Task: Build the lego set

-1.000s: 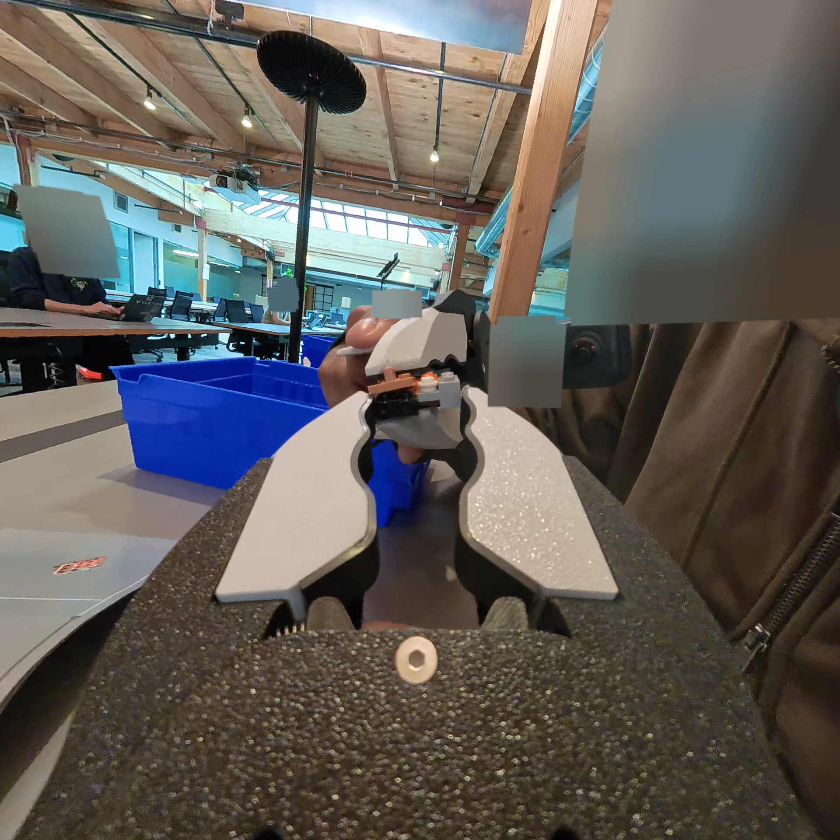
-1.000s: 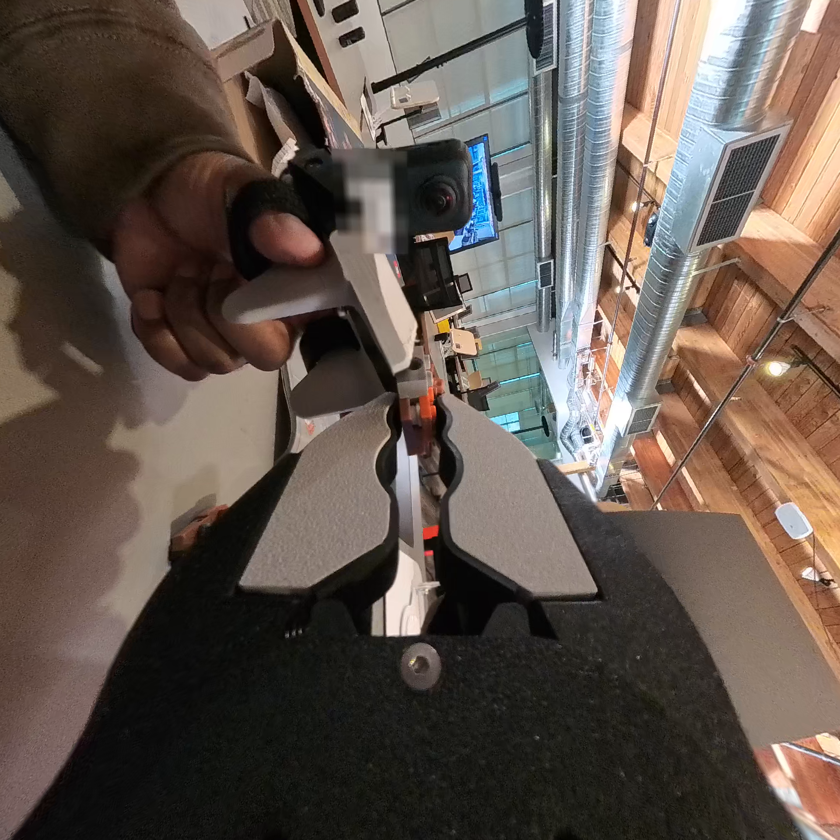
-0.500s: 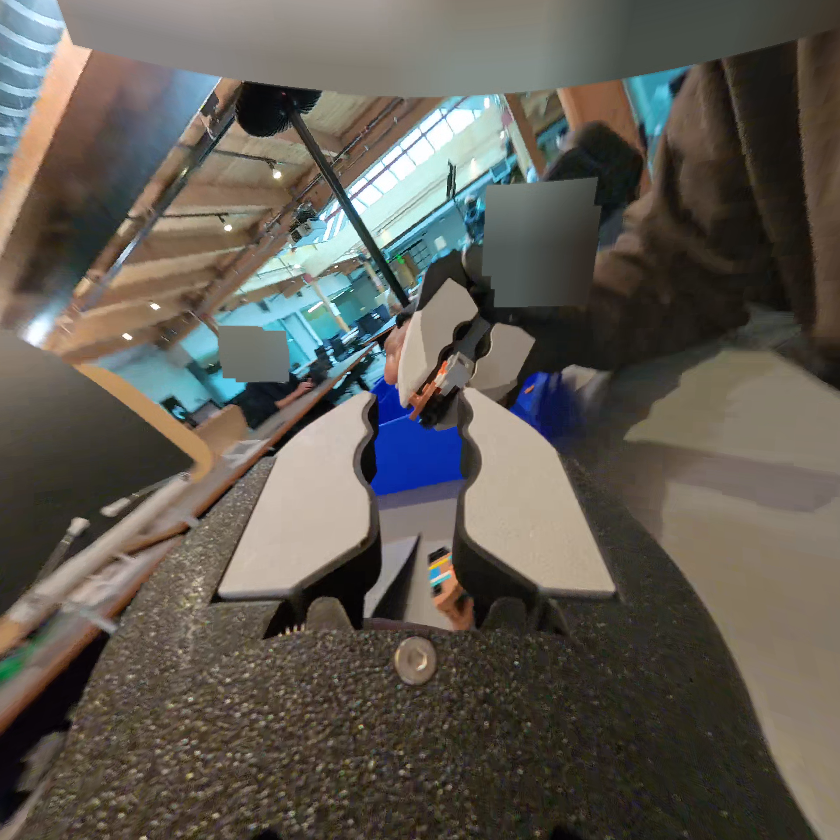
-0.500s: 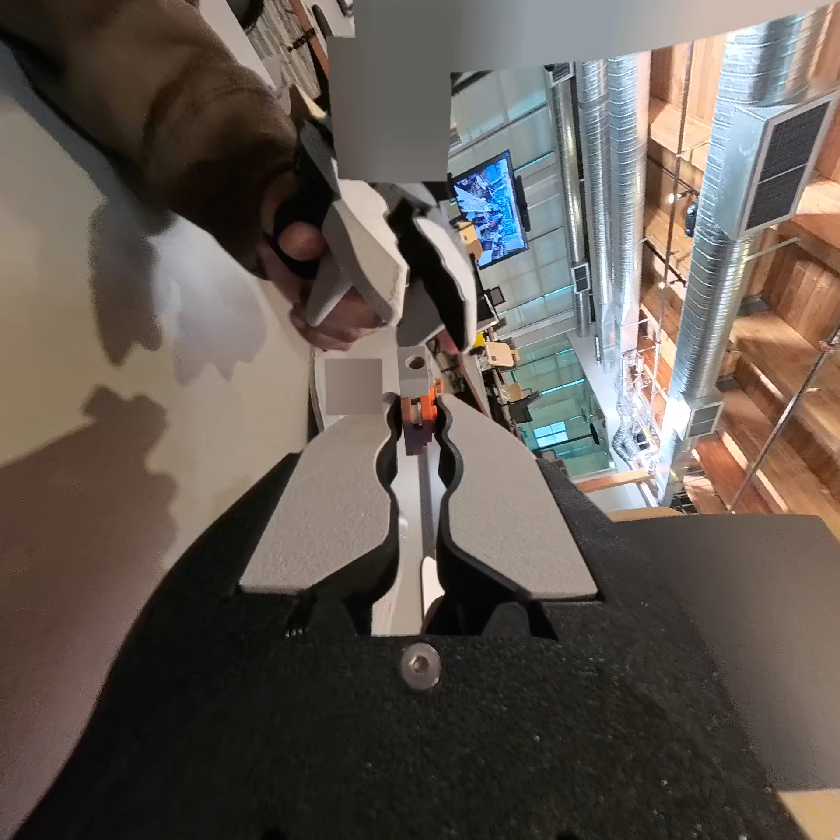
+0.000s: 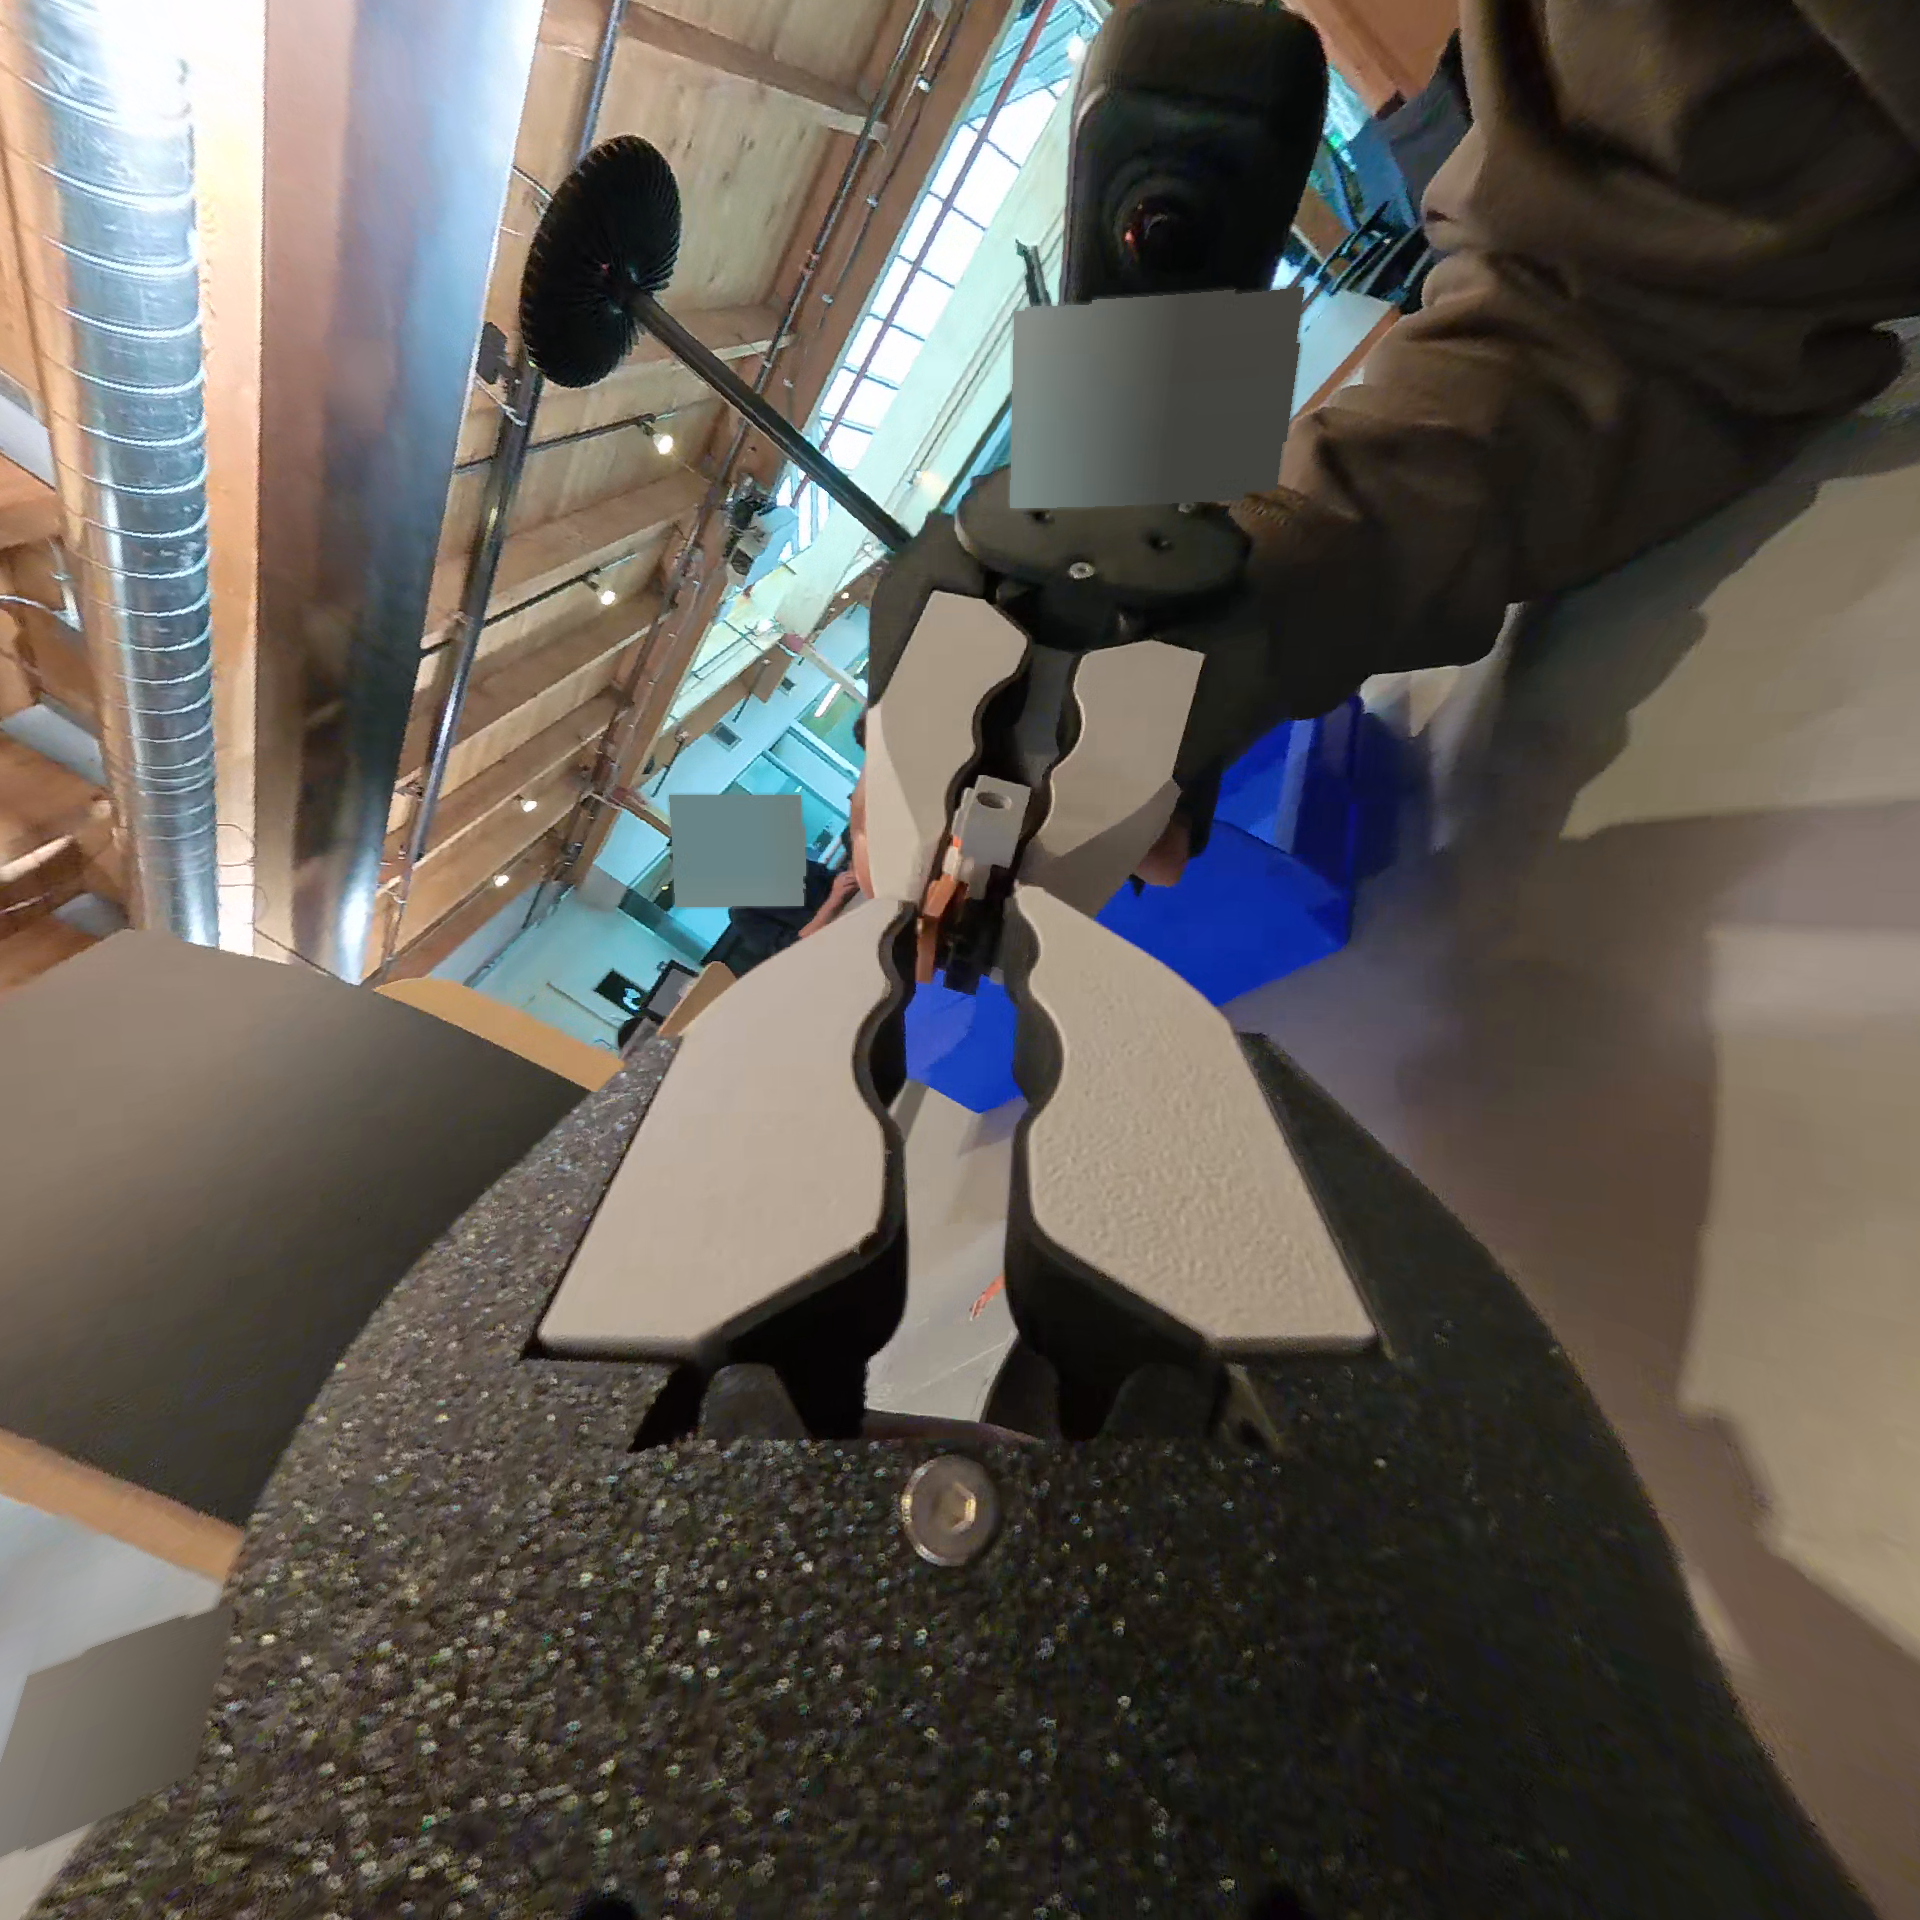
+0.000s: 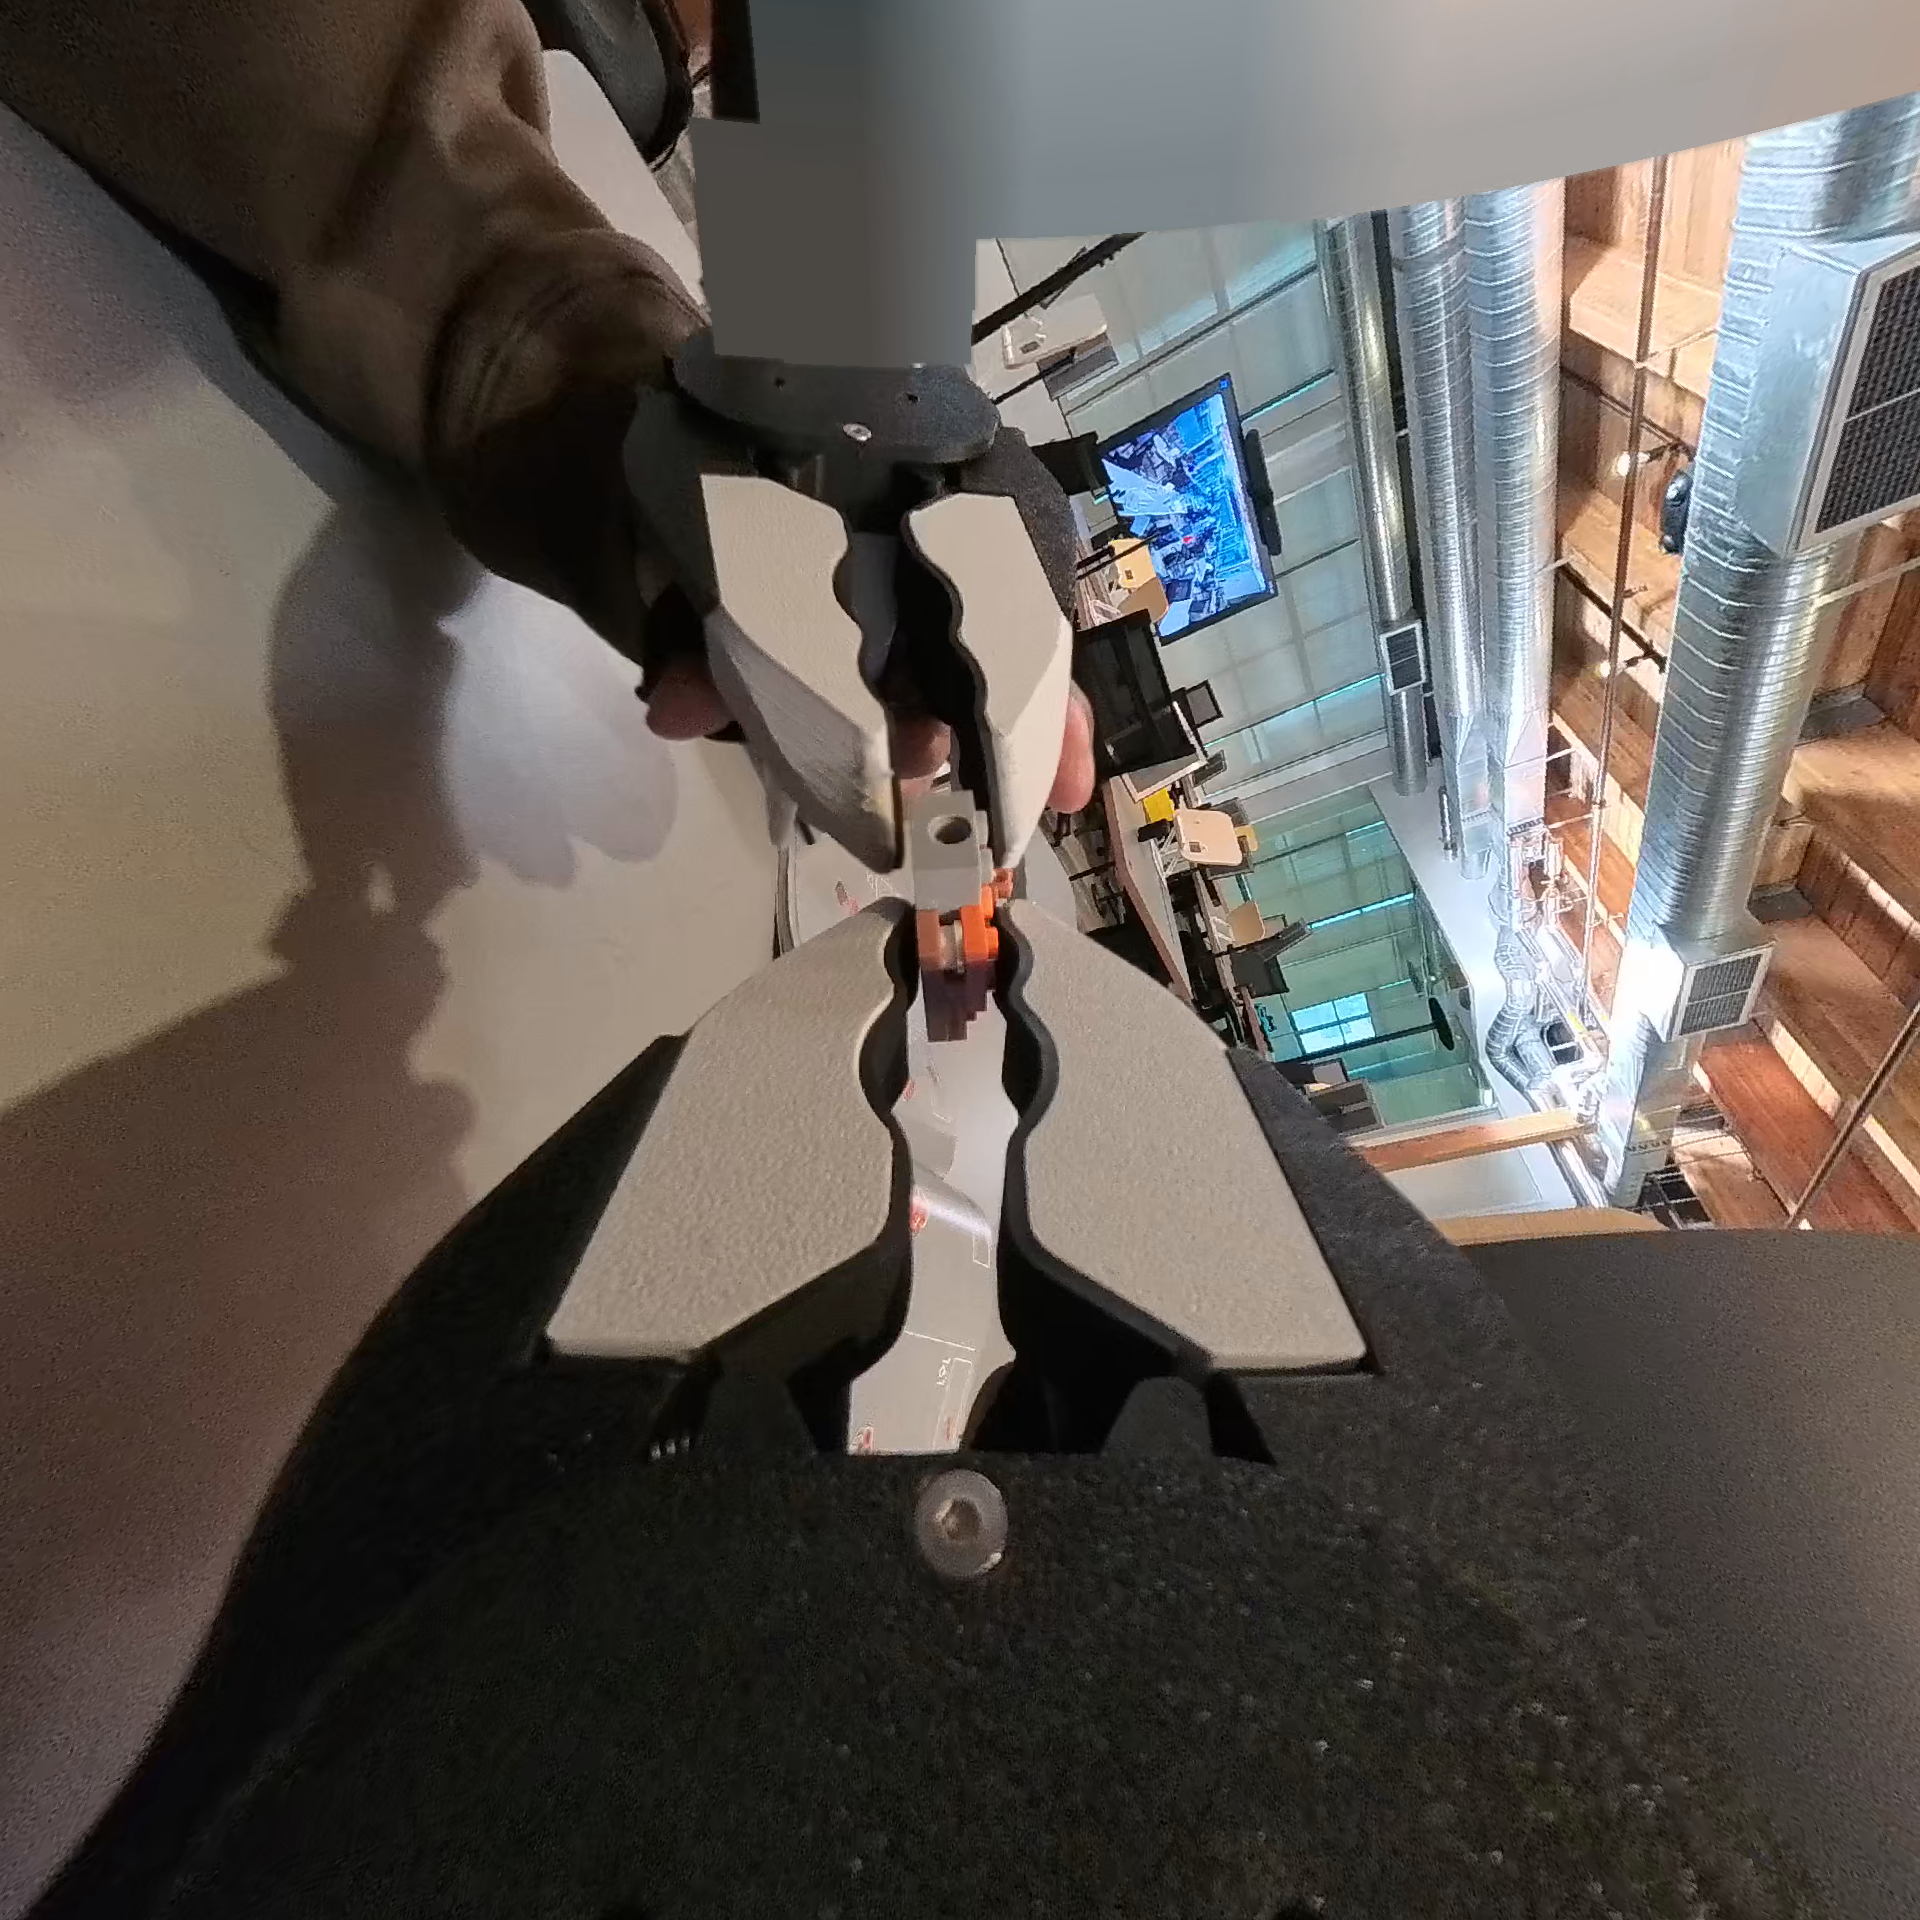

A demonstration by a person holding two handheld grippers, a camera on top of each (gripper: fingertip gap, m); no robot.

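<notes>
Two grippers are met tip to tip. The small lego assembly (image 6: 951, 914) is pinched by the right gripper (image 6: 956, 961), long axis toward 12 o'clock; its grey end is closed on by the left gripper (image 5: 956, 935).

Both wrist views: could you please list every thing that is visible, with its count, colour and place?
lego assembly: one; grey block, orange and dark parts; between the tips of both grippers
bin: one; blue; on the table behind the grippers
table: one; light grey; under the scene
pole with ribbed disc: one; black; before the wooden ceiling
screen: one; lit; on the far wall
ducts: several; silver; along the wooden wall
sleeve: one in each view; brown; behind the far gripper
left gripper: grey fingers either side of the assembly; grip unclear
right gripper: grey fingers shut on the assembly
</notes>
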